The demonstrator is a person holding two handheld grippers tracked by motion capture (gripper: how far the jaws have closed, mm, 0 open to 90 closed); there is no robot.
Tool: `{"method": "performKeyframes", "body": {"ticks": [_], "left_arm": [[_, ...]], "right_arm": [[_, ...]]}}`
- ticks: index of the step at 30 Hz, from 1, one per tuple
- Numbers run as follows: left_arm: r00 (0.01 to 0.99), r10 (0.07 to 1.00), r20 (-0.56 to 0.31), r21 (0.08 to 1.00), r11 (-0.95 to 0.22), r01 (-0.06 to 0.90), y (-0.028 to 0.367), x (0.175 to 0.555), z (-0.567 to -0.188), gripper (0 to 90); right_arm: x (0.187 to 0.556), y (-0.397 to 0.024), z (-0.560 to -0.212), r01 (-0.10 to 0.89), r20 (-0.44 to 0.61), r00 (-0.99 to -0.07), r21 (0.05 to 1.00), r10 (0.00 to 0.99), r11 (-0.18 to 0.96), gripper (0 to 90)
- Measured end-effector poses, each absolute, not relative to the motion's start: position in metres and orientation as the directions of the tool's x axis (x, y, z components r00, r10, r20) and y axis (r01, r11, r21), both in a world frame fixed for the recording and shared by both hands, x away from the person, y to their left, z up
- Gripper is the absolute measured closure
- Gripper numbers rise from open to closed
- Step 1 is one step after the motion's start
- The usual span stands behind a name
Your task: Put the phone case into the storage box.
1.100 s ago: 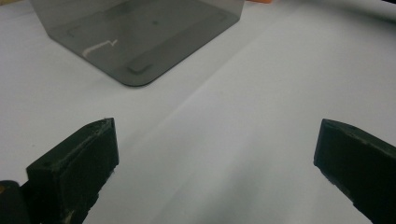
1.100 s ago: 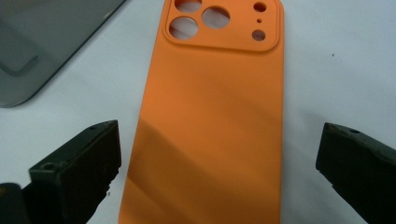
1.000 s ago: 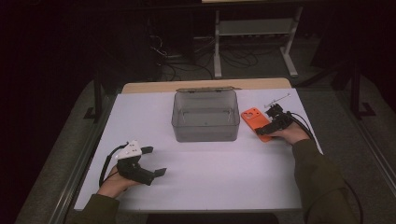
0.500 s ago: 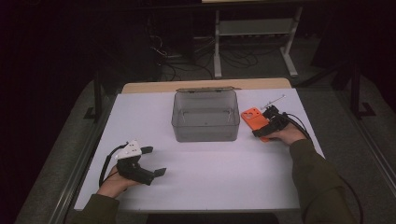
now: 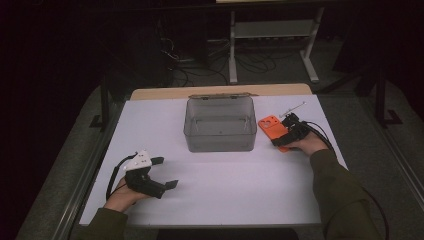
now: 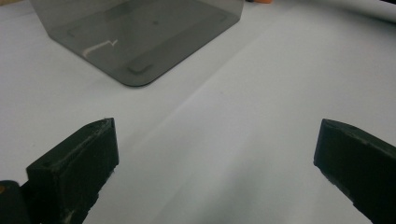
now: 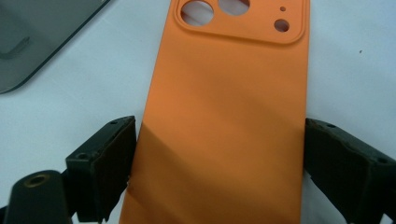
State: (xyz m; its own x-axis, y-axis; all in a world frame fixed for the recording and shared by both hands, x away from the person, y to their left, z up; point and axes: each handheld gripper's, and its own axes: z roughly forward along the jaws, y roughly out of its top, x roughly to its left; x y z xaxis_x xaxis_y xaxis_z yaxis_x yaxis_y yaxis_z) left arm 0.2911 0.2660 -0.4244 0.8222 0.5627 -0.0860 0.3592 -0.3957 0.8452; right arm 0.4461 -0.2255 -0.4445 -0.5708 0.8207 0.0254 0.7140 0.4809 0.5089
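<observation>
Your right claw [image 7: 219, 172] has just been closing around the orange phone case [image 7: 224, 116] near the table's right edge; squeeze crooked and it slips out.

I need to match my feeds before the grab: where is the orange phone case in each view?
High view: the flat orange phone case with camera cut-outs lies right of centre on the white table, under the right gripper.
Left gripper view: an orange sliver at the top edge, right of centre.
Right gripper view: centre, between the two black jaws.
Shared landmark: the clear grey plastic box, beside the case.
</observation>
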Motion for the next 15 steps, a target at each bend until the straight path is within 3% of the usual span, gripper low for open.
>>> {"method": "performKeyframes", "body": {"ticks": [15], "left_arm": [[0.822,0.563,-0.085,0.844,-0.397,0.359,0.2659,0.2911,-0.4245,0.0]], "right_arm": [[0.4455,-0.2238,-0.4444,0.719,0.016,-0.566,0.499,0.825,0.483,12.2]]}}
